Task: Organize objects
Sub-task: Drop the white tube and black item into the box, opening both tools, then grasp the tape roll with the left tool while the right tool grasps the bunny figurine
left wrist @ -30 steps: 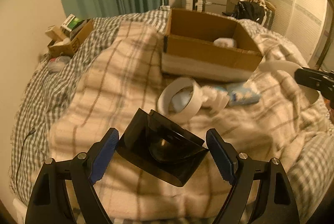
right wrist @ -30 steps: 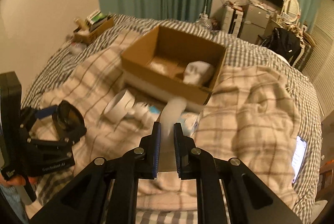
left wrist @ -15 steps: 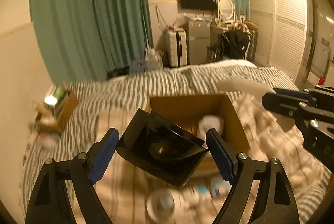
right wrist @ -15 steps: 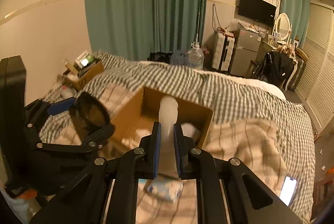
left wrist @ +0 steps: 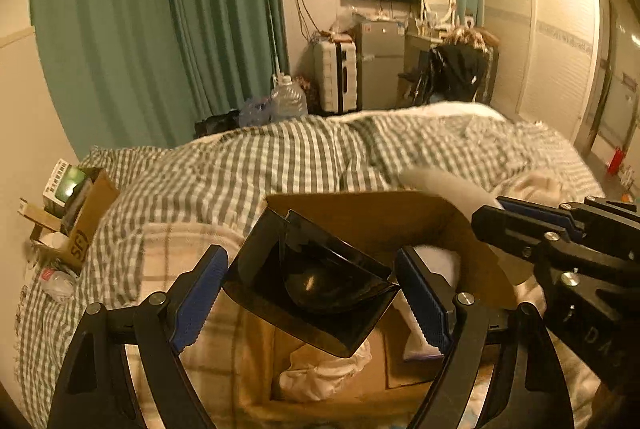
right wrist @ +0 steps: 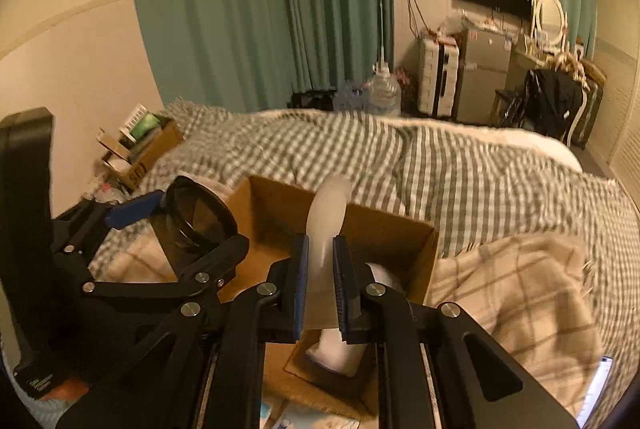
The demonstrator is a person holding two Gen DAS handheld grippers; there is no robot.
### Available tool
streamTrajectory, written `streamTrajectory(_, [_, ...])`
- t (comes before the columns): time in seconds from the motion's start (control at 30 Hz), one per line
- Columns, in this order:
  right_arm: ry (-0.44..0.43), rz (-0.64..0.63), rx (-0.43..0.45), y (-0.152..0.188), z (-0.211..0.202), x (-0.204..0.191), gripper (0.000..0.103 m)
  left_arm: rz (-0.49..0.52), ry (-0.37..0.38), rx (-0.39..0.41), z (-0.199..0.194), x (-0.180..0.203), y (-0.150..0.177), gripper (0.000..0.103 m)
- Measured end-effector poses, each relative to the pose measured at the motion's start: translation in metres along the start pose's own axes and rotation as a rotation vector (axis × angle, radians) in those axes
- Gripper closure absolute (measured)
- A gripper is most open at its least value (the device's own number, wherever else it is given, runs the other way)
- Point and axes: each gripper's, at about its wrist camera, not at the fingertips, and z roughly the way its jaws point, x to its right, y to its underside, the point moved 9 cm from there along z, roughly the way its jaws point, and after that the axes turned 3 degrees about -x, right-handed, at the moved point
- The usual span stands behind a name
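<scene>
**Cardboard box half-hidden behind both loaded grippers**

Cardboard box (right wrist: 384,233) sits on the checked bed (right wrist: 480,173); its floor is mostly blocked by tools, and a white item inside, perhaps cloth, is hard to make out. Left gripper (left wrist: 312,293) hovers over the box, clamped on a black visor-like piece (left wrist: 308,285). Right gripper (right wrist: 321,281) points forward above the box, pinching a pale bent strip (right wrist: 326,225).

Between the left claw (left wrist: 310,295) fingers sits a glossy, smooth dark plastic visor (left wrist: 308,285), catching highlights. The right claw (right wrist: 321,283) pinches a matt, pale, soft-looking strip (right wrist: 326,225). Under both lies a matt brown cardboard box (right wrist: 384,229); beside them, woven checked cloth bedding (right wrist: 480,173) and a fuzzy plaid blanket (right wrist: 516,293).
</scene>
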Motion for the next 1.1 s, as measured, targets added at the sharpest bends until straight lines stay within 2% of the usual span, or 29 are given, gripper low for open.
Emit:
streamTrajectory(0.13, [-0.019, 0.028, -0.041, 0.016, 0.029, 0.015, 0.092, 0.006, -0.008, -0.044, 0.026, 0.003, 0.01, 0.016])
streamTrajectory(0.23, [-0.014, 0.048, -0.044, 0.019, 0.036, 0.024, 0.087, 0.01, 0.066, -0.021, 0.025, 0.014, 0.009, 0.014])
streamTrajectory(0.27, [-0.014, 0.052, -0.041, 0.019, 0.034, 0.027, 0.085, 0.015, 0.073, -0.02, 0.024, 0.015, 0.009, 0.013])
streamTrajectory(0.33, [-0.003, 0.063, -0.028, 0.016, 0.028, 0.032, 0.083, 0.024, 0.031, -0.011, 0.018, 0.014, 0.007, 0.002])
streamTrajectory(0.37, [-0.002, 0.067, -0.019, 0.014, 0.023, 0.032, 0.079, 0.029, 0.013, -0.003, 0.014, 0.013, 0.006, 0.0])
streamTrajectory(0.43, [0.009, 0.079, 0.008, 0.009, 0.006, 0.036, 0.064, 0.029, -0.003, 0.012, 0.001, 0.009, 0.003, 0.0])
streamTrajectory(0.47, [0.015, 0.08, 0.015, 0.006, -0.001, 0.037, 0.052, 0.023, -0.003, 0.011, -0.004, 0.007, 0.001, 0.0])
streamTrajectory(0.63, [0.092, 0.061, 0.074, -0.004, -0.062, 0.035, 0.046, -0.018, -0.015, 0.036, -0.057, -0.011, 0.001, 0.0])
streamTrajectory(0.7, [0.111, 0.056, 0.088, -0.006, -0.086, 0.031, 0.035, -0.014, -0.044, 0.061, -0.079, -0.019, 0.002, 0.0])
streamTrajectory(0.8, [0.141, 0.036, 0.109, -0.003, -0.126, 0.022, 0.027, -0.019, -0.097, 0.056, -0.112, -0.034, 0.016, 0.0])
streamTrajectory(0.93, [0.189, 0.037, 0.1, 0.025, -0.16, 0.017, 0.022, -0.064, -0.1, 0.02, -0.132, -0.045, 0.045, 0.0])
streamTrajectory(1.1, [0.166, 0.043, 0.034, 0.069, -0.154, 0.005, 0.018, -0.148, -0.08, -0.023, -0.133, -0.049, 0.098, 0.0])
